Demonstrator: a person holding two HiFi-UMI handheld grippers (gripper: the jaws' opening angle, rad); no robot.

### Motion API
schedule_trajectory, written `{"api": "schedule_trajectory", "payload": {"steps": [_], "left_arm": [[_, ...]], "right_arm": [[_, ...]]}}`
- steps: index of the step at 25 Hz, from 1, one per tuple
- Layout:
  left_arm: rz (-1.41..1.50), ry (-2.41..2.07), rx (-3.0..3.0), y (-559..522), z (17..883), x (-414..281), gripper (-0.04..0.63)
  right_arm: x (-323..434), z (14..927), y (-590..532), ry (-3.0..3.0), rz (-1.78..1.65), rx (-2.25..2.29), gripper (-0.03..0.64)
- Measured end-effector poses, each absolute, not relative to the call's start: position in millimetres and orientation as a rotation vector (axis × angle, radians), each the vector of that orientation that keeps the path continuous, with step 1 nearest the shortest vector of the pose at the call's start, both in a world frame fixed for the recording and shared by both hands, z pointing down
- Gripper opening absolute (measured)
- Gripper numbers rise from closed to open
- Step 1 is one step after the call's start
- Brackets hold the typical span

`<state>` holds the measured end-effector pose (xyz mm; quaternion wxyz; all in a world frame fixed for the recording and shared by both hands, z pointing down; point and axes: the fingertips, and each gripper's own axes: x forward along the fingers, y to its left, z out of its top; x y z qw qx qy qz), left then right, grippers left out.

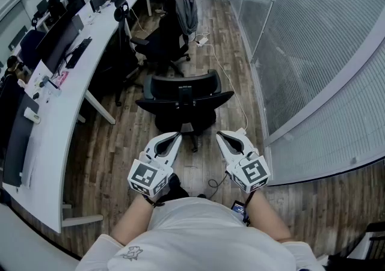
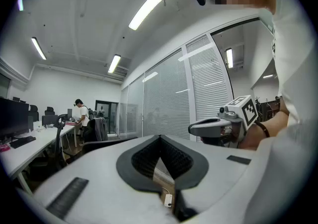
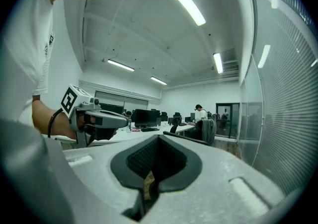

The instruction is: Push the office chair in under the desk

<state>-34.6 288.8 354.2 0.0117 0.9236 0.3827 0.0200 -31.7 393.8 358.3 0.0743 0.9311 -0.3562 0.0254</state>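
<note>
Head view gives me the office chair (image 1: 183,98) standing out on the wood floor, right of the white desk (image 1: 60,113). Left gripper (image 1: 175,137) and right gripper (image 1: 221,137) hover near it, jaws together, empty.

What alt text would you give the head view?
Seen from above, a person holds the left gripper and right gripper, jaws shut and empty, toward a black office chair standing on the wood floor, out from the long white desk at left. A glass wall with blinds runs along the right.
</note>
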Motion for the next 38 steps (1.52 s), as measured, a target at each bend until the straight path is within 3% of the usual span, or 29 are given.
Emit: {"api": "schedule_trajectory", "payload": {"steps": [19, 38], "left_arm": [[0.112, 1.196, 2.88, 269.2, 369.8, 1.7, -0.002], [0.134, 1.462, 2.874, 195.4, 375.5, 126.7, -0.002]], "right_arm": [[6.1, 374.8, 380.4, -1.045, 0.124, 2.808, 0.003], [136.7, 395.7, 306.5, -0.962, 0.216, 2.797, 0.003]]}}
